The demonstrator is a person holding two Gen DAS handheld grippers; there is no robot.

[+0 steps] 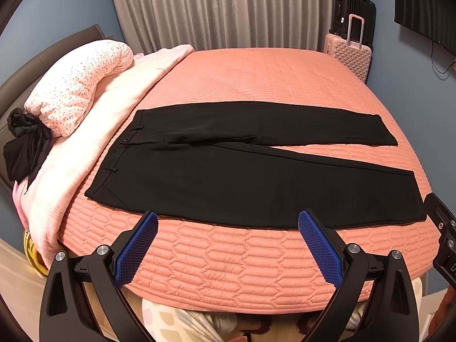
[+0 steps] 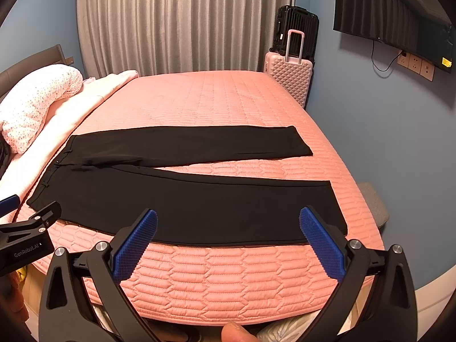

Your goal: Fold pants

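Pants lie flat across the bed, waistband left, hems right. Both grippers hover at their near edge, fingers spread, holding nothing: left gripper nearer the waistband, right gripper nearer the hems.

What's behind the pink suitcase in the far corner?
A black suitcase stands directly behind the pink suitcase, between it and the grey curtain. Only its upper part shows; its lower half and the floor there are hidden by the pink one and the bed.
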